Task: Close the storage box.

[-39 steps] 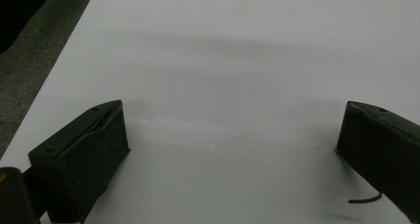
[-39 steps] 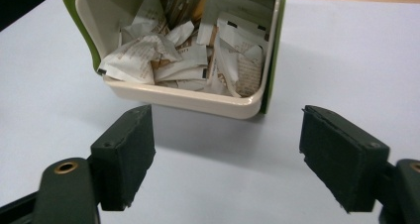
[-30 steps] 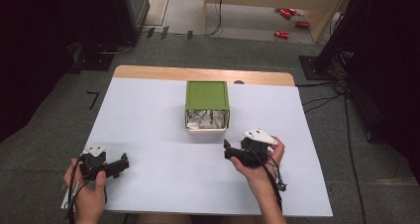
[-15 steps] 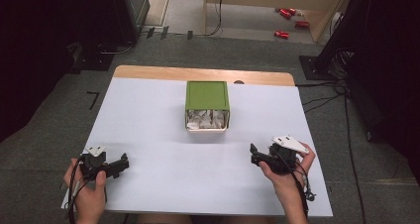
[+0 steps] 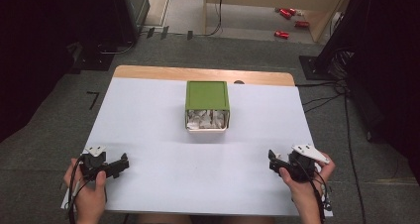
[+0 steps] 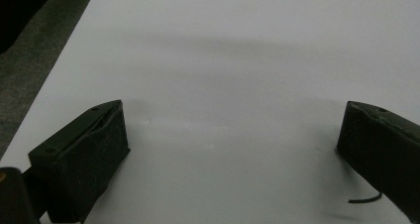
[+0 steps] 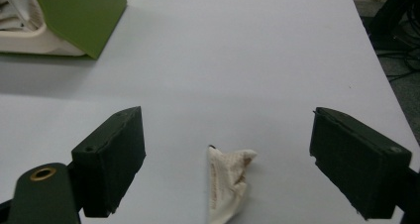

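A green-topped box (image 5: 207, 96) on a white base stands mid-table, its near side open on crumpled white pieces (image 5: 206, 119). Its green corner (image 7: 81, 13) appears at the upper left of the right gripper view. A small crumpled white scrap with brown marks (image 7: 229, 182) lies on the table between the jaws of my right gripper (image 7: 228, 122), which is open and apart from it. That gripper (image 5: 274, 161) sits near the table's front right edge. My left gripper (image 5: 120, 163) rests at the front left, open (image 6: 235, 112) with bare tabletop between its jaws.
The white tabletop (image 5: 148, 115) has a wooden strip (image 5: 198, 74) along its far edge. Cables (image 5: 322, 102) run over the grey floor to the right. Dark equipment stands at the back left (image 5: 119, 11) and right (image 5: 376, 45). Red items (image 5: 289, 13) lie on the far floor.
My right gripper has drawn back from beside the box to the front right of the table. The left gripper has stayed where it was.
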Demonstrator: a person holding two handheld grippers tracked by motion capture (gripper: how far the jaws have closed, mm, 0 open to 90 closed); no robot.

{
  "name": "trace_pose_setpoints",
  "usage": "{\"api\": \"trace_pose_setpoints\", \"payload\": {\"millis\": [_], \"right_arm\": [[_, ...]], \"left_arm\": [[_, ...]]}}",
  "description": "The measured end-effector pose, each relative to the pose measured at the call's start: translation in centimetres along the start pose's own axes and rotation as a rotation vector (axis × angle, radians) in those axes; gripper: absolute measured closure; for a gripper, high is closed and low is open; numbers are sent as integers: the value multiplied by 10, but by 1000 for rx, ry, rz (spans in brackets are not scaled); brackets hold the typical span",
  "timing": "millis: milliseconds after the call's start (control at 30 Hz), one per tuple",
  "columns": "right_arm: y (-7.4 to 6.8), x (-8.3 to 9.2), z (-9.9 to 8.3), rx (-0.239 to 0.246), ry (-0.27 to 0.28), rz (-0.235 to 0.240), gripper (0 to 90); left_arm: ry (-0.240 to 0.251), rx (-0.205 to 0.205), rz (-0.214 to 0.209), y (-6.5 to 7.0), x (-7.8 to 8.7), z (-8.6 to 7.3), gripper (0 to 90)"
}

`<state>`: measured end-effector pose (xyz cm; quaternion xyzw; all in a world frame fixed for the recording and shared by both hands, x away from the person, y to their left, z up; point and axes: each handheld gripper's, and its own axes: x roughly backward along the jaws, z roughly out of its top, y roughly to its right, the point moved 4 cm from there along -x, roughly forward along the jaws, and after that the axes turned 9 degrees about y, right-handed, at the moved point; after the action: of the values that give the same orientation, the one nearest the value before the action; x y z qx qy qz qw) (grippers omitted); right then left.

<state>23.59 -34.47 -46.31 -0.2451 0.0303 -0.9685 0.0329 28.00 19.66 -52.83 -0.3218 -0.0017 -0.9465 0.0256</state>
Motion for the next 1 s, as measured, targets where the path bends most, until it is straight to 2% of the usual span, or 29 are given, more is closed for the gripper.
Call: {"api": "trace_pose_setpoints", "payload": {"millis": [133, 167, 467, 900, 1000], "right_arm": [[16, 3, -9, -4, -10, -12, 144], [16, 3, -9, -4, -10, -12, 144], [47, 8, -28, -19, -32, -58, 147], [80, 9, -58, -54, -82, -118, 153], [83, 8, -62, -59, -87, -122, 156]], "left_arm": [[0, 0, 0, 0, 0, 0, 0], [0, 0, 0, 0, 0, 0, 0], [1, 0, 1, 0, 0, 0, 0], [1, 0, 1, 0, 0, 0, 0], [1, 0, 1, 0, 0, 0, 0]]}}
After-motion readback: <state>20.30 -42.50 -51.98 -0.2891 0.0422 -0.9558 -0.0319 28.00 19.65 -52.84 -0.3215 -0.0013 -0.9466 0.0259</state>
